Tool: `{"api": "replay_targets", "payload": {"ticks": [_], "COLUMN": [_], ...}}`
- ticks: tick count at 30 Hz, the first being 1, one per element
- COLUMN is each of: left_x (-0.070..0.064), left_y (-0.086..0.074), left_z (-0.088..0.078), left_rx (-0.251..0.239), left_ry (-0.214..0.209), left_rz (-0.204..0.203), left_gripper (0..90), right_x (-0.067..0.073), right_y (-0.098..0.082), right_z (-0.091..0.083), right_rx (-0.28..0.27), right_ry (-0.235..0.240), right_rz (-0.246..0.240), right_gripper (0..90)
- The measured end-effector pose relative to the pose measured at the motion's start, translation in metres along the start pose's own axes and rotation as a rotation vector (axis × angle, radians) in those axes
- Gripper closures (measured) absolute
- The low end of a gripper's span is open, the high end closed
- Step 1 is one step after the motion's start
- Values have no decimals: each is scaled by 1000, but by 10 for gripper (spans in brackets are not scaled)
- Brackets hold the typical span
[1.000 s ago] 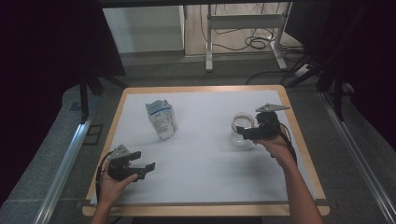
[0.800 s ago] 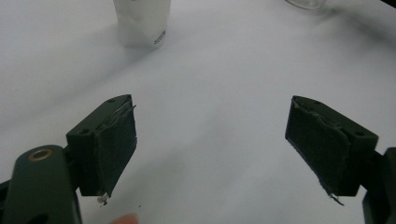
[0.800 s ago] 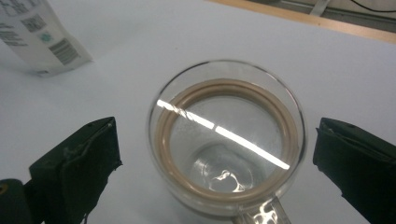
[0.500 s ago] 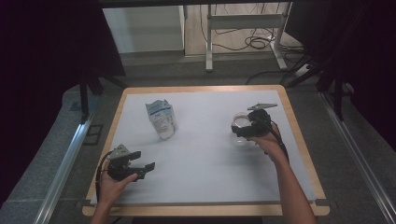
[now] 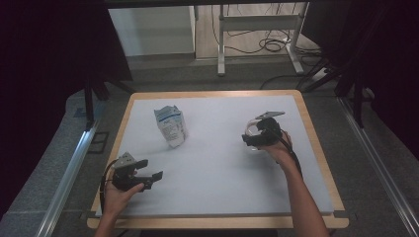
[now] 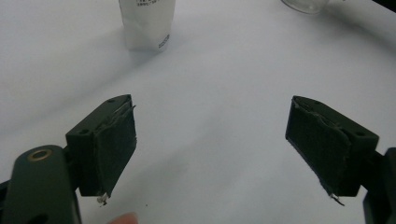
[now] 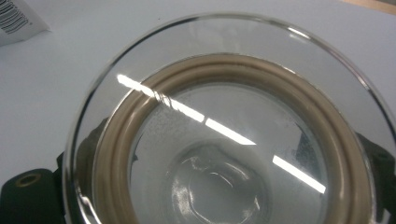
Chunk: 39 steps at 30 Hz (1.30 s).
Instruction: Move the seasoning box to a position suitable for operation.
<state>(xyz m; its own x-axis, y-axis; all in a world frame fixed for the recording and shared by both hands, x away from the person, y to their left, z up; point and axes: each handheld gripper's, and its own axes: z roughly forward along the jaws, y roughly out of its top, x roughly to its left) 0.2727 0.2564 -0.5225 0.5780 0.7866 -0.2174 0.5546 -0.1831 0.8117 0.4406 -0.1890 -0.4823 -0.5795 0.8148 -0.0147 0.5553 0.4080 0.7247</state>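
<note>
Lid held up by the right gripper (image 5: 254, 137) over the right part of the bench (image 5: 217, 163).
Compared with one second ago, the right gripper with the glass lid (image 7: 224, 135) has moved a little toward the middle of the bench and the lid now looks raised and tilted, while the left gripper (image 5: 143, 178) and the white carton (image 5: 171, 127) stayed where they were. The right fingers are hidden behind the lid; in the right gripper view dark parts show at both sides of its metal rim, so they seem to pinch it. The left fingers (image 6: 107, 149) are spread wide over bare bench. The carton top is cut off in the left gripper view. Behind the bench stand a metal frame (image 5: 257, 29) and cables (image 5: 272, 45) on the floor.
</note>
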Motion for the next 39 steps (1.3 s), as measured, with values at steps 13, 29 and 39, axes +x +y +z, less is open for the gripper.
{"api": "replay_targets", "payload": {"ticks": [13,29,39], "left_x": [0,0,1], "left_y": [0,1,0], "left_z": [2,-2,-2], "left_rx": [8,1,4], "left_ry": [3,4,7], "left_rz": [5,3,0], "left_gripper": [165,167,167], "right_x": [0,12,25], "right_y": [2,4,-3], "right_z": [-1,-28,-38], "right_rx": [14,-40,-37], "right_ry": [-4,32,72], "right_rz": [-19,-63,-115], "right_gripper": [112,112,112]}}
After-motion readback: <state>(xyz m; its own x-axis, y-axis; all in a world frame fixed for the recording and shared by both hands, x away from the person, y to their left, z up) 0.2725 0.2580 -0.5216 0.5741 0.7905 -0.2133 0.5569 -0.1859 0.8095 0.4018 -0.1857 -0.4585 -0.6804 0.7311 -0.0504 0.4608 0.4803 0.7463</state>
